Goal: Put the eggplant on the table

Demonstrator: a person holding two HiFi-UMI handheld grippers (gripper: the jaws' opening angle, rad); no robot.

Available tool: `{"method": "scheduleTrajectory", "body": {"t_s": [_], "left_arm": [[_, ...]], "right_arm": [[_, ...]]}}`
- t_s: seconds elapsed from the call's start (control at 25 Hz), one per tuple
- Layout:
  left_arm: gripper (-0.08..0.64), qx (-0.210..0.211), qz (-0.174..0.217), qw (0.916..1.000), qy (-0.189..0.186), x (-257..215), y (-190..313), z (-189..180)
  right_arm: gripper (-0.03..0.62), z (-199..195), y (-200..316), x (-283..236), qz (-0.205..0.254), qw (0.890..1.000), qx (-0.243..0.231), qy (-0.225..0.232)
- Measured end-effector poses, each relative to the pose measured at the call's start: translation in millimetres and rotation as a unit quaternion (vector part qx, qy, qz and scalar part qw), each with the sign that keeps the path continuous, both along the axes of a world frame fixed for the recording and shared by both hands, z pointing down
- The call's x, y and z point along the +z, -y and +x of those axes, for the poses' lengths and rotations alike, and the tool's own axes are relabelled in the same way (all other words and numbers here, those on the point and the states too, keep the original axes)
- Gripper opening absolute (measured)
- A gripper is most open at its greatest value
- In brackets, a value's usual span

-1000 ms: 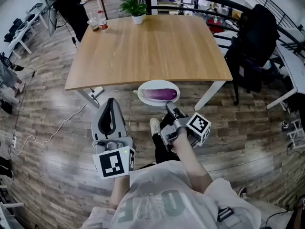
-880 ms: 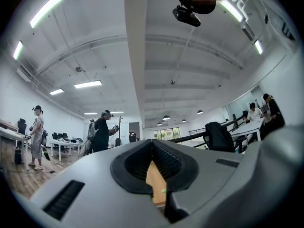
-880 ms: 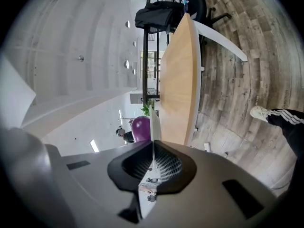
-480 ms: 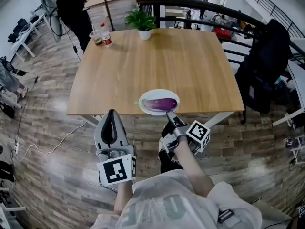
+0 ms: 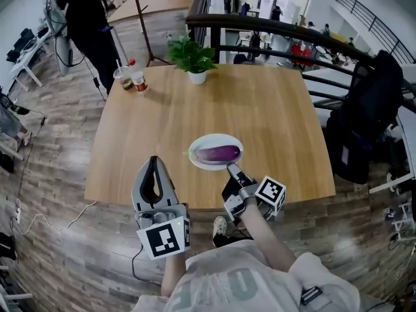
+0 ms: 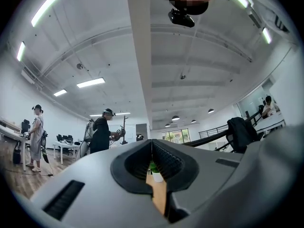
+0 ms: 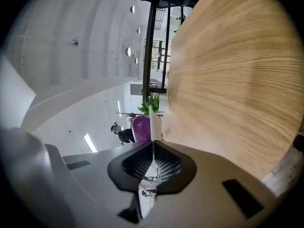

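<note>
Head view. A purple eggplant (image 5: 218, 153) lies lengthwise on a round white plate (image 5: 195, 158). The plate is over the near half of a square light-wood table (image 5: 279, 119), slightly right of centre. Its near rim is just inside the table's near edge. We cannot tell whether the plate rests on the wood or is lifted off it.

Right gripper (image 5: 230, 168): it reaches in from the near side, with the jaws closed tight on the plate's near rim. In the right gripper view (image 7: 153, 144) the rim shows as a thin white blade (image 7: 151, 125) pinched between the pads. The eggplant (image 7: 141, 128) is just past it.

Left gripper (image 5: 153, 162): it is left of the plate and apart from it, with its tip over the near edge of the table. In the left gripper view (image 6: 152, 146) the jaws are pressed together with nothing between them.

Open room: we see bare wood to the left, right and far side of the plate. A green potted plant in a white pot (image 5: 194, 58) stands at the far edge. A clear bottle with a red cap (image 5: 138, 78) and a cup (image 5: 122, 77) stand near the far left corner.

Surroundings: a black chair draped in dark cloth (image 5: 364, 129) stands off the right edge. A person in dark clothes (image 5: 81, 18) stands beyond the far left corner.
</note>
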State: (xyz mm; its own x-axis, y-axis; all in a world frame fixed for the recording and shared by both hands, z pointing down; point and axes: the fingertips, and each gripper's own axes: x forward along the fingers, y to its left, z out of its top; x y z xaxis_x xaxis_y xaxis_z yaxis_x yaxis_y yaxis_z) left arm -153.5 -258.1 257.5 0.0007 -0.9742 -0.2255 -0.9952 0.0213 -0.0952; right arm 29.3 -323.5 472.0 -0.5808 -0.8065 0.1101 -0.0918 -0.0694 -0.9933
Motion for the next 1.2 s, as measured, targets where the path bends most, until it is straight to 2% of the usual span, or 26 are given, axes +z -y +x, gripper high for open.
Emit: {"method": "scheduleTrajectory", "body": {"t_s": [0.16, 0.44, 0.6, 0.88, 1.08, 1.2], "left_arm": [[0.009, -0.008, 0.005, 0.9999, -0.004, 2, 49, -7], [0.009, 0.02, -0.016, 0.9997, 0.001, 8, 109, -7], [0.009, 0.028, -0.026, 0.9993, 0.003, 10, 123, -15], [0.009, 0.054, -0.019, 0.9982, 0.018, -1, 142, -29], [0.009, 0.052, -0.011, 0.9983, 0.023, -6, 147, -40], [0.009, 0.048, -0.011, 0.9984, 0.03, -7, 150, -43]], "right_arm": [[0.025, -2, 43, 4, 0.001, 1.0, -0.001, -0.005], [0.025, -7, 80, 20, -0.012, 1.0, -0.007, -0.008], [0.025, -11, 85, 32, -0.028, 1.0, -0.007, -0.012], [0.025, -21, 89, 48, -0.041, 0.999, 0.008, -0.013], [0.025, -26, 97, 69, -0.03, 0.999, 0.014, 0.0], [0.025, -26, 100, 84, -0.041, 0.999, 0.02, 0.004]]}}
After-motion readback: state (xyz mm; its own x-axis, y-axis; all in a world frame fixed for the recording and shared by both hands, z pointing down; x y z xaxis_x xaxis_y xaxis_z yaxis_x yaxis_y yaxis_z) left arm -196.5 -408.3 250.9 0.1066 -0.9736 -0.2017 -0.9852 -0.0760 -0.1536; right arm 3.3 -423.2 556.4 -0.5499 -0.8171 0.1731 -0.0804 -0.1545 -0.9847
